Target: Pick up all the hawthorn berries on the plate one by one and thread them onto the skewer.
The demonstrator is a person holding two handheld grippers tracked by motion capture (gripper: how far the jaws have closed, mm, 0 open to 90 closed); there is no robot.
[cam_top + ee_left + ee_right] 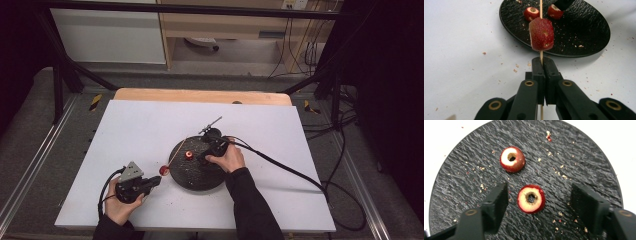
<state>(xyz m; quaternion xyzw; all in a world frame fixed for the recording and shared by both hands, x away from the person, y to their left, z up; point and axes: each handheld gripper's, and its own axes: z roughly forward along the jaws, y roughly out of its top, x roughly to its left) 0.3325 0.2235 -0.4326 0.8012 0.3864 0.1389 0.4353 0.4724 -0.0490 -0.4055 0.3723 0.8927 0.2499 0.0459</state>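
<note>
Left gripper (152, 182) sat nearest me, low on the white table (140, 130), in my left hand (120, 202), jaws pressed together on a thin wooden skewer (541, 56). One red fruit piece (541, 34) was threaded on that skewer just past the jaw tips, hanging over the near rim of the black plate (589, 27); in the high view the same piece (163, 170) showed at the plate's left edge, with the skewer (176, 151) running up and away over the plate. Crumbs lay scattered on the table around the left gripper and on the plate itself. Farther out, my right hand (231, 159) held the right gripper (202, 159) over the plate (197, 181), jaws spread wide. In the right gripper view a cored fruit piece (531, 199) lay flat on the plate (584, 157) between the two open jaws, cut face and centre hole up, touching neither jaw. A second cored piece (512, 159) lay on the plate just beyond it, near but apart, hole also up. From the high view I could make out one red piece (188, 155) on the plate beside the right gripper; the other was hidden by the gripper. Right gripper's cable (285, 167) trailed off to the right across the table. Beyond the plate a small dark metal tool (210, 125) lay on the table, too small to identify.
</note>
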